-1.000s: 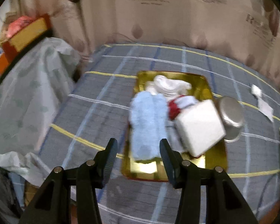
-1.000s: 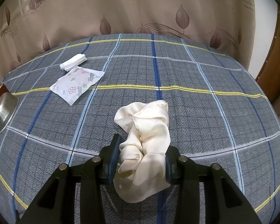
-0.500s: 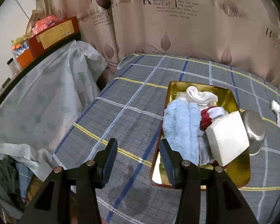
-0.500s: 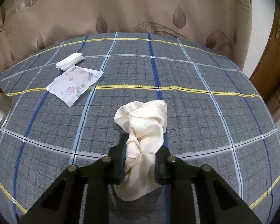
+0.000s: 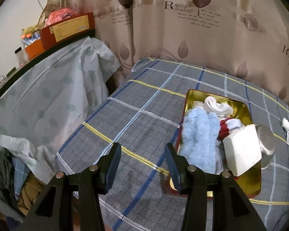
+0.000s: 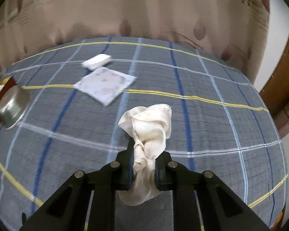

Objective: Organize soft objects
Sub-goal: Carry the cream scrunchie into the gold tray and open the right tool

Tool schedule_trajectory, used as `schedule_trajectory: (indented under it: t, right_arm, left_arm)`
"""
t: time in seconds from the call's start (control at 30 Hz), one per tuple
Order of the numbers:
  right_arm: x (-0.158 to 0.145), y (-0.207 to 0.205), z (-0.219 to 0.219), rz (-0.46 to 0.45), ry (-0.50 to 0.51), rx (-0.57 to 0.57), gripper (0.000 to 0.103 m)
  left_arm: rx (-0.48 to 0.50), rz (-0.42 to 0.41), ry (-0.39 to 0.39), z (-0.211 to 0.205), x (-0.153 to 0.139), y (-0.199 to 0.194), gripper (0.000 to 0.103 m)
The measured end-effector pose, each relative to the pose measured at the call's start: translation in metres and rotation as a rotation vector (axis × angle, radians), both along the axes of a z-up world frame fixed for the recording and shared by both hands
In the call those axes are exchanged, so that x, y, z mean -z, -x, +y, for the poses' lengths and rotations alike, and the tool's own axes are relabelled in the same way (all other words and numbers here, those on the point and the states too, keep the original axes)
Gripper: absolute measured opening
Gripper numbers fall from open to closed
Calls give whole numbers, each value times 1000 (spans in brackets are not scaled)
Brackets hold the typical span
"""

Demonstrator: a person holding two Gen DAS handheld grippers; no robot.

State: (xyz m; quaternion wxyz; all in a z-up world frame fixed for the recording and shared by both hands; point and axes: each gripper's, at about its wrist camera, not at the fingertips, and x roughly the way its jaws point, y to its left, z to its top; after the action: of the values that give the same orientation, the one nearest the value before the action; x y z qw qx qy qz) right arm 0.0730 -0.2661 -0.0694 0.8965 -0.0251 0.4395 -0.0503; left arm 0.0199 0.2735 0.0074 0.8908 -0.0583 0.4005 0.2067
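One cream cloth (image 6: 148,132) is the thing in hand: the right gripper (image 6: 143,165) has its two fingers pinched on the cloth's bunched middle, so that a crumpled puff stands out beyond the fingertips and a loose tail hangs below them. Whether the cloth has fully left the plaid bedspread (image 6: 212,115) I cannot tell; it looks raised rather than resting. Beyond the cloth, towards the curtain, lie a flat printed tissue packet (image 6: 105,85) and a small folded white wad (image 6: 96,62), apart from each other and well apart from the cloth. To the cloth's left, a steel bowl (image 6: 12,107) leans against the edge of the gold tray (image 5: 239,105).

That tray already holds a blue fluffy towel (image 5: 199,134), a rolled white cloth (image 5: 217,105), a red-and-white piece (image 5: 228,127) and a white block (image 5: 242,150). The left gripper (image 5: 143,165) hangs beside the tray's near corner with its fingers spread wide, holding nothing.

By my judgement the step is the carry: the cloth is gripped and bound for the tray. The next move calls for swinging it leftward past the bowl, finding a bare patch of gold at the tray's far end, and releasing without dragging the tail across the bowl.
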Motion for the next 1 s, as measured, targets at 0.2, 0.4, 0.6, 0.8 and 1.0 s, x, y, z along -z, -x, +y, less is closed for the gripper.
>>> schedule_trajectory:
  t: [0.2,0.4,0.6,0.8,1.0]
  right_arm:
    - [-14,16,51,19,-28,-157,14]
    - [-32,28,121,5,-54,-340,14]
    - [-53,32,193,-26,-83,-520,14]
    - [-66,32,264,-41,-119,-678,14]
    - [-65,30,326,-35,-142,-786,14]
  left_arm:
    - [-39,23,36,10,6,1,48]
    - [-59,32,56,18,8,3,48]
    - [-70,48,58,22,11,4,48]
    - [-88,46,56,29,12,11,48]
    - [-117,46,60,40,12,15,48]
